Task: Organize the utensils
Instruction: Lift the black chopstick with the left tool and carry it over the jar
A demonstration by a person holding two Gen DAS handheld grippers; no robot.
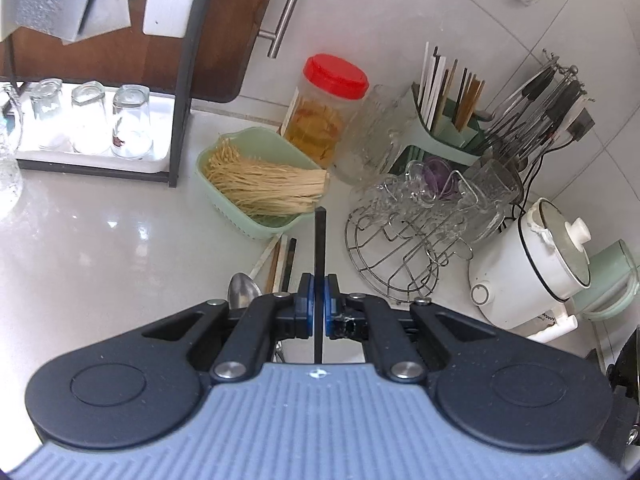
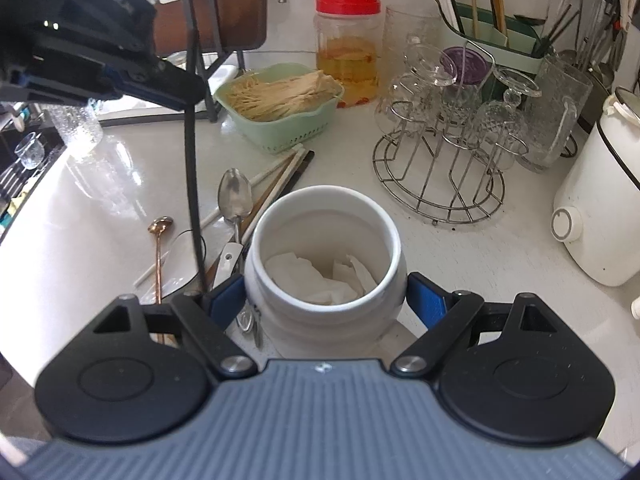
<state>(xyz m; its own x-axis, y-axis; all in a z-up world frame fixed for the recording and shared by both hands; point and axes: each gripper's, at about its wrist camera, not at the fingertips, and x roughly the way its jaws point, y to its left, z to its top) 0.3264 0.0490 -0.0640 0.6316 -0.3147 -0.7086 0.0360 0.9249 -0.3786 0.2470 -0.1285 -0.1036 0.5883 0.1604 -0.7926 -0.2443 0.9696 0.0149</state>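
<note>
Black and thin, the chopstick [image 1: 319,248] is clamped between the pads of the left gripper [image 1: 319,304], whose jaws are all but together on it. In the right wrist view it hangs nearly upright in the air [image 2: 191,184], to the left of the white ceramic jar [image 2: 326,268] and above the utensils left on the bench [image 2: 500,256]. The right gripper [image 2: 326,300] has its jaws around the jar's body, both blue pads against its sides, steadying it on the bench.

The likeliest slip, as I judge it, is at the jar's mouth. The stick is long and held near one end, so a small wrist tilt swings its low tip wide; it could strike the rim or catch on the crumpled paper [image 2: 316,276] inside. It could also pivot or slide between the pads, since so little of it is gripped. Pushing sideways on the rim may rock the jar, though the right gripper's hold should check that.

Close by the jar lie a steel spoon [image 2: 234,196], a copper-toned spoon [image 2: 160,240], several pale and dark chopsticks [image 2: 280,176] and a white-handled utensil [image 2: 228,262], some crossing one another, so later picks may drag a neighbour. Farther back stand a green basket of dry noodles [image 2: 280,100], a red-lidded jar [image 2: 348,48], a wire rack of glasses [image 2: 440,152] and a white cooker [image 2: 600,200]; none blocks the way to the jar.
</note>
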